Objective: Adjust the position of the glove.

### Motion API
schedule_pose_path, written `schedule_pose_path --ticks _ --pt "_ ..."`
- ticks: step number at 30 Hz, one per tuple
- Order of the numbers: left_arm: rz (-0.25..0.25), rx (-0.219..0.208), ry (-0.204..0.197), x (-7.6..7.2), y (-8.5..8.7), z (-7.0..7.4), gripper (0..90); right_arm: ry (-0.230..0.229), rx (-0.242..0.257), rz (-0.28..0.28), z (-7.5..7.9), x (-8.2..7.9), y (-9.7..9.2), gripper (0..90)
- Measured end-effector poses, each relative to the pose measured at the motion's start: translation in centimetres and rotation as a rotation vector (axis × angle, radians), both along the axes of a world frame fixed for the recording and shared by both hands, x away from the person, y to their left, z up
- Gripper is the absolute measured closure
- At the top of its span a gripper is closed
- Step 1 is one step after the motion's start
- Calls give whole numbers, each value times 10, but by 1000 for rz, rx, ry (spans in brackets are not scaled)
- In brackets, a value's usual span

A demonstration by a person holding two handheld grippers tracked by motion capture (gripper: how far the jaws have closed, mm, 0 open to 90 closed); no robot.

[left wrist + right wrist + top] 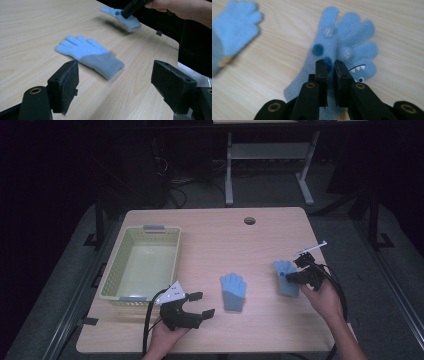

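Oddly, spotted glove (342,47) bears no writing.

A basket (142,262) sits on the table's (215,227) left; one glove (233,291) lies centre-near, another glove (286,278) to its right.

Dark lab: wooden table (210,227), cables (175,185)

1. High view: fixed above the person's side, looking forward and down over the whole table (280,220).
2. Left gripper view: low, near the tabletop, facing both gloves.
3. Right gripper view: close above the patterned glove (342,45), which all three views share.
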State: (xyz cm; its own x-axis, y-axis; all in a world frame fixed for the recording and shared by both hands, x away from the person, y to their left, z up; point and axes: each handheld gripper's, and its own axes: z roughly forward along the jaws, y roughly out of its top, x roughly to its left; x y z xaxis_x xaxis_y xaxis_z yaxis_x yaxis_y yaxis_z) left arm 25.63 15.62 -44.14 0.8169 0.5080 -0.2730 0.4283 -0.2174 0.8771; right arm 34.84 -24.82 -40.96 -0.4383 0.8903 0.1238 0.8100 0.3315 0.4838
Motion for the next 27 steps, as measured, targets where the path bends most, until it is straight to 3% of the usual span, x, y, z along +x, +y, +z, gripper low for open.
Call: schedule_pose_path --ticks 6,8,14,19,23,27 --pt "2 -1 7 1 0 0 220 -38 19 59 15 -6 17 828" --pt "3 -2 3 0 1 0 220 -51 25 95 21 -9 31 826" --pt "6 -7 1 1 2 1 220 -41 36 154 29 -14 59 824" --pt "8 -6 -1 0 2 1 220 -47 44 206 30 -16 82 822" --pt "8 -4 -3 0 2 1 220 -57 15 224 30 -17 98 820" --pt "4 8 -7 0 2 1 220 -54 25 237 27 -17 110 819"
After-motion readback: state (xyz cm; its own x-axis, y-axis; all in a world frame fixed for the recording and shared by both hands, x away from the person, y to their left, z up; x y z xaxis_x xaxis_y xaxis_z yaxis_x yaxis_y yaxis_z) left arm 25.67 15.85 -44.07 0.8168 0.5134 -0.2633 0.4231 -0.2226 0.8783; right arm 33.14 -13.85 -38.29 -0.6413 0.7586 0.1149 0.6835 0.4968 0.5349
